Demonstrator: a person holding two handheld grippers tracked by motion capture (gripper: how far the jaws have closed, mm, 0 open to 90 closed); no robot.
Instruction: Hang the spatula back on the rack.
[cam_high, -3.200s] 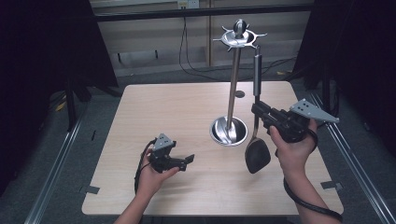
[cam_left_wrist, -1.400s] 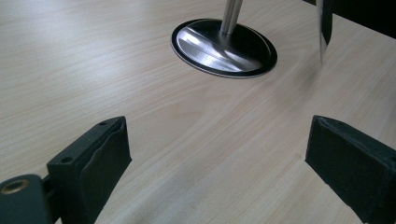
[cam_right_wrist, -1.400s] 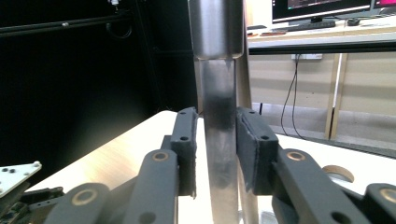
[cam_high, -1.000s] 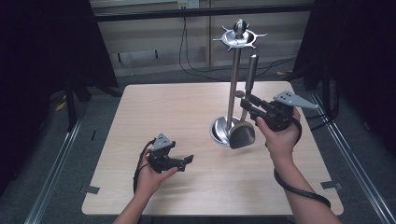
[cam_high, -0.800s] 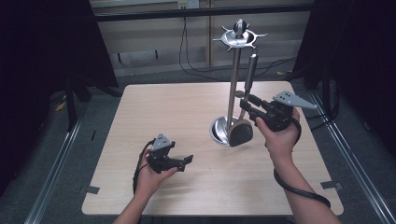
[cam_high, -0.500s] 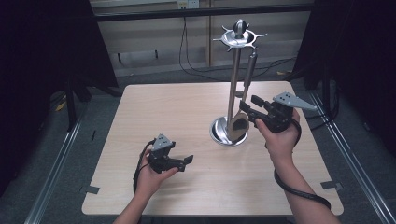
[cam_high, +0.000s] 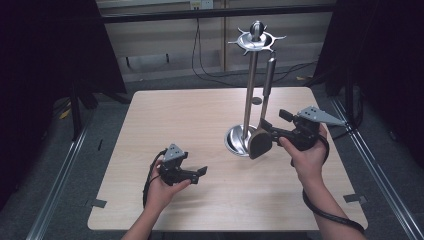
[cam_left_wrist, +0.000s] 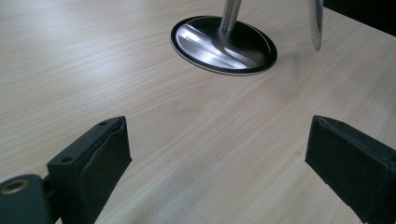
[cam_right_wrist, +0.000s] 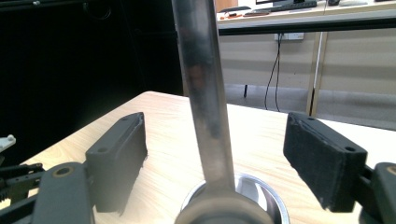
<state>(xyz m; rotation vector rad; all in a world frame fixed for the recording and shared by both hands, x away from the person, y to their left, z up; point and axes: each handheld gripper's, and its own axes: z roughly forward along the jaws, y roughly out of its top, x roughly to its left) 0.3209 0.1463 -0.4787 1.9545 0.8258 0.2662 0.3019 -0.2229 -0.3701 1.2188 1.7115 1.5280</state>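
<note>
high view: my right gripper (cam_high: 265, 131) stands beside a spatula (cam_high: 263, 112) that hangs from the top ring of a steel utensil stand (cam_high: 248, 92), whose round base (cam_high: 240, 141) rests on the wooden table (cam_high: 200, 115). the right jaws have just been opening; in the right gripper view the spatula's shaft (cam_right_wrist: 204, 93) runs upright between the two pads with a clear gap on each side, so nothing is gripped. my left gripper (cam_high: 192, 172) rests low on the table near its front edge, well apart from the stand, jaws wide and empty; the left gripper view shows bare wood between its pads.

handling, as i judge it: the spatula looks stiff and fairly light, its smooth metal shaft likely slippery. hung loosely, it should swing at a nudge. i would take it on the shaft just above the dark blade.

hard to read: the hook at the ring is too small to make out, and the blade is cut off at the bottom of the right gripper view.
</note>
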